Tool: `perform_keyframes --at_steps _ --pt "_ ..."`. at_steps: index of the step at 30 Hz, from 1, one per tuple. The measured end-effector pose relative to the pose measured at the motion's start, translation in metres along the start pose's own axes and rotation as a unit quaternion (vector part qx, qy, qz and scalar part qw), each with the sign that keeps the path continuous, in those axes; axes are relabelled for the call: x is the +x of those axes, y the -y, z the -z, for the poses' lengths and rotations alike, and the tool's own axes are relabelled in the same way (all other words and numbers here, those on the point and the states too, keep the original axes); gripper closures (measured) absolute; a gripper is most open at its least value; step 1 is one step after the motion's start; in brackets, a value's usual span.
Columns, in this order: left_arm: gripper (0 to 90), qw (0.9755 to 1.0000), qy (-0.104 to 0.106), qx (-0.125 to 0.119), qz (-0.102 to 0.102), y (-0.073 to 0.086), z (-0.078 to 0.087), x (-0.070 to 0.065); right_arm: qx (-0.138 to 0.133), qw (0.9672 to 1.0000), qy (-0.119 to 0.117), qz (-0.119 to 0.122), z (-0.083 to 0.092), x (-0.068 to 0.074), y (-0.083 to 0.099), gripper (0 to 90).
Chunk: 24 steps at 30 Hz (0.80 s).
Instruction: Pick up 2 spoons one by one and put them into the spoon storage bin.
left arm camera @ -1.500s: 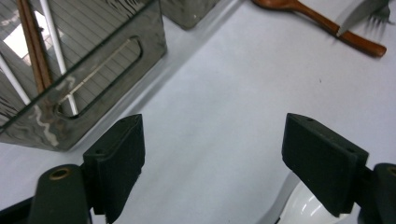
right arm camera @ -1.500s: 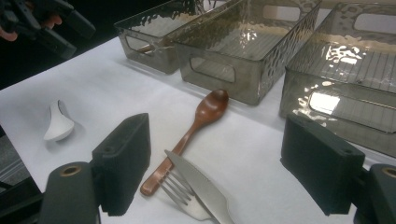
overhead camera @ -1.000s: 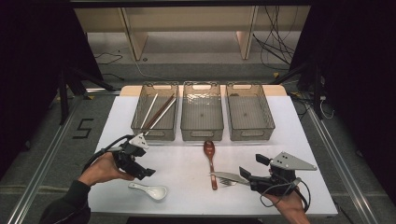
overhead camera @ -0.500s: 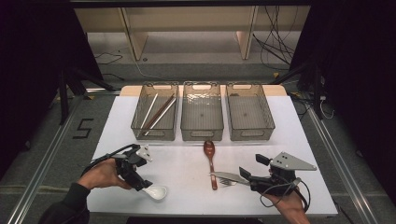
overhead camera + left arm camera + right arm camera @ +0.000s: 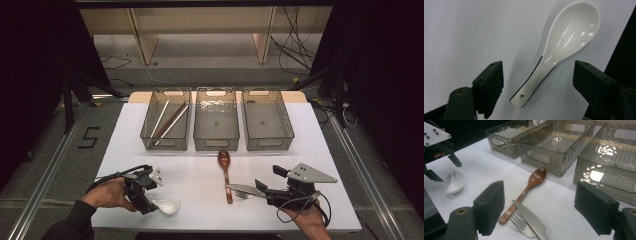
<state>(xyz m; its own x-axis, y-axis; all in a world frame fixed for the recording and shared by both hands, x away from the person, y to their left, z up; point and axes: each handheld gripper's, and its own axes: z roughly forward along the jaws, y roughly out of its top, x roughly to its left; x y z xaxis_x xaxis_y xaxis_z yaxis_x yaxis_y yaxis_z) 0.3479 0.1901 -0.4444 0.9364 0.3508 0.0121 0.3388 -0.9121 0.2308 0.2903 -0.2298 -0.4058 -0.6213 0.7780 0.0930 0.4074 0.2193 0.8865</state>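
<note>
A recording lab is suggested: a white table (image 5: 320, 150) is framed by black curtains (image 5: 385, 75) and metal floor rails (image 5: 45, 185), with loose cables (image 5: 295, 45) trailed behind its far edge and a "5" marked (image 5: 89, 137) on the grey floor.

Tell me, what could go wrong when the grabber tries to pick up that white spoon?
The white spoon looks smooth and glossy, and the left gripper stands open with its jaws on either side of the thin handle, so it might slip or spin out when they close. It also lies near the table's front edge, so a nudge could push it off. By the right gripper, the knife rests over the fork beside the wooden spoon; grabbing one may drag the others.
</note>
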Motion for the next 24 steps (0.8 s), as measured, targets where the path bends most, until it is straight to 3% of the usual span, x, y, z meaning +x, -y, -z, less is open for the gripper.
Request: perform_keyframes --at_steps 10,17,24 --pt "44.2 0.9994 0.011 0.027 -0.020 0.005 -0.011 -0.001 0.000 1.0000 0.001 0.001 0.001 0.000 0.000 25.1" --pt "53.2 0.9994 0.007 0.023 -0.025 0.005 -0.015 -0.001 0.000 1.0000 0.001 0.002 0.001 0.000 0.000 25.1" --pt "67.3 0.9976 0.014 0.036 -0.058 0.003 -0.016 -0.005 0.000 1.0000 0.001 0.004 0.001 0.001 0.000 25.2"
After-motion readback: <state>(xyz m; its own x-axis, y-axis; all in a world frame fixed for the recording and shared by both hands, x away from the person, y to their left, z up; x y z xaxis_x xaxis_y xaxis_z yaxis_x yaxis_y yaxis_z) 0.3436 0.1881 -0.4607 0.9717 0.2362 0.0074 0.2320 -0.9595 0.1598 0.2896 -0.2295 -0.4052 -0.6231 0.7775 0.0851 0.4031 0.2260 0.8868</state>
